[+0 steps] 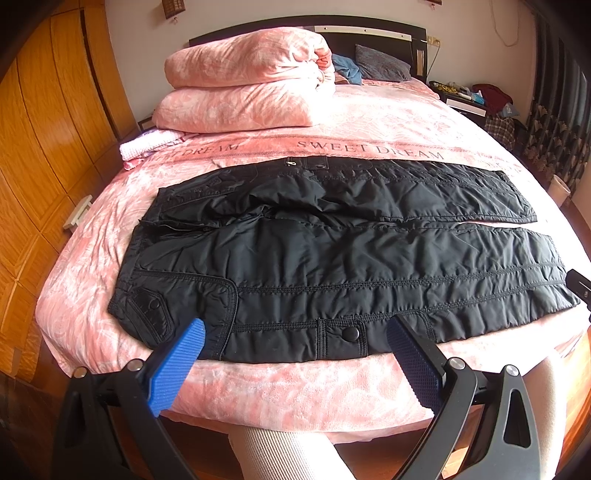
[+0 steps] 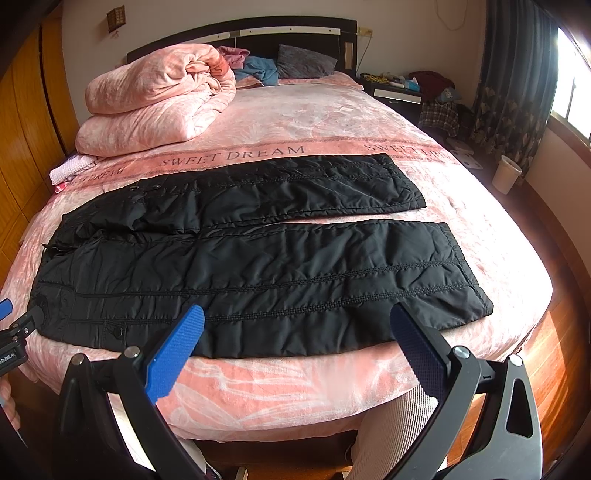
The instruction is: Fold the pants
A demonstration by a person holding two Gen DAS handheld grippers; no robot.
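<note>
Black padded pants (image 1: pixel 332 251) lie spread flat across the foot of a pink bed (image 1: pixel 295 391), waist to the left, the two legs side by side running right. They also show in the right wrist view (image 2: pixel 258 266). My left gripper (image 1: pixel 295 328) is open and empty, hovering over the near edge by the waist and hip pocket. My right gripper (image 2: pixel 295 314) is open and empty over the near leg's edge toward the cuff. The left gripper's edge (image 2: pixel 14 332) shows at the far left of the right wrist view.
A folded pink duvet (image 1: pixel 243 85) is stacked at the bed's far left, with pillows and clothes by the headboard (image 1: pixel 369 33). Wooden wardrobe (image 1: pixel 44 122) stands left. A cluttered nightstand (image 2: pixel 399 92), curtains and a white bin (image 2: pixel 506 177) are right.
</note>
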